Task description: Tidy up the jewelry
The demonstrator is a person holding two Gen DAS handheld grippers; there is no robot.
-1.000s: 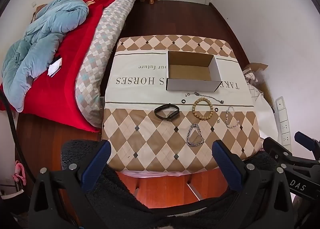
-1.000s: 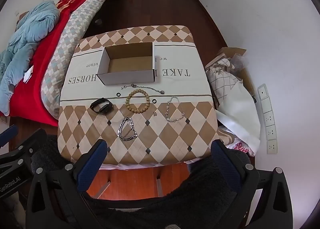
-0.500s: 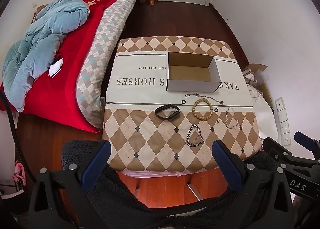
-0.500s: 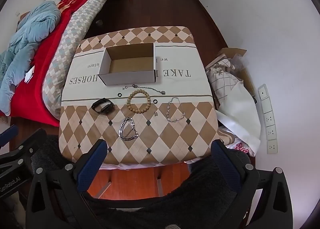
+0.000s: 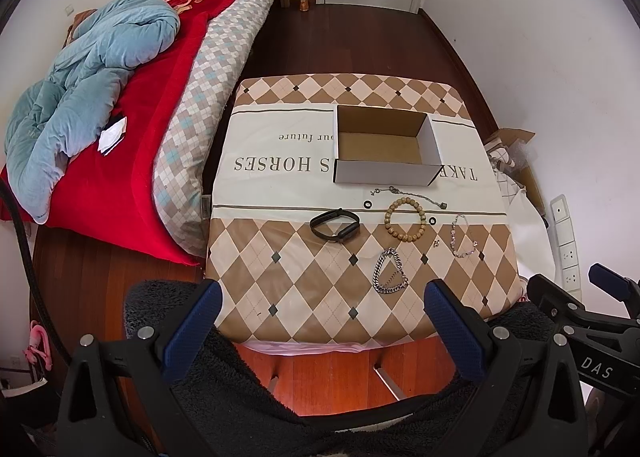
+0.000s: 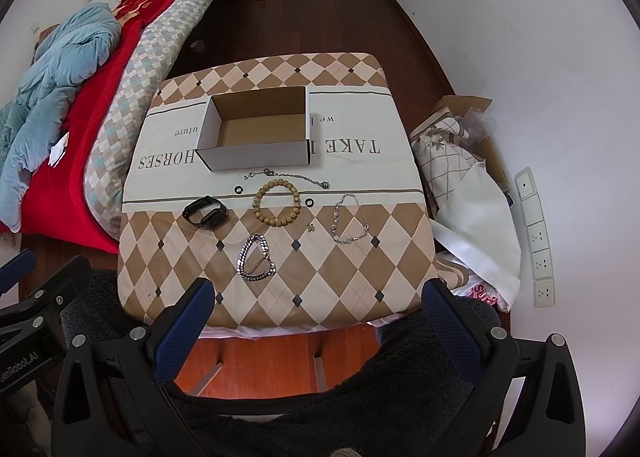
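Jaws of the left gripper [image 5: 320, 317]: spread wide, holding nothing, touching nothing, low in the frame short of the desk's near edge. Jaws of the right gripper [image 6: 318, 313]: likewise wide apart and empty, held clear of the desk [image 6: 340, 289].

Desk, cloth-covered in a brown diamond pattern with a cream band of printed lettering. One open cardboard box [image 5: 384, 177], white outside, brown inside, with no contents visible, stands on the cream band at frame centre.

Jewelry, all lying on the cloth on the near side of the box, none inside it:
- one thin chain [image 5: 412, 195], just beside the box's front wall;
- one wooden bead bracelet [image 5: 404, 214], below the chain;
- one black band [image 5: 335, 224], left of the beads;
- one heavy silver link bracelet [image 5: 388, 271], nearest the jaws;
- one fine silver bracelet [image 5: 462, 237], right of the beads;
- two small black rings [image 5: 367, 204], one on either side of the beads;
- one tiny piece [image 5: 437, 244], too small to identify.

Left wrist view alone shows the right gripper's body at the lower right edge. Right wrist view alone shows the left gripper's body at lower left, more of a patterned cloth bundle [image 6: 452, 153] at right, and a small dark object on the floor beside the bed [image 6: 80, 105].
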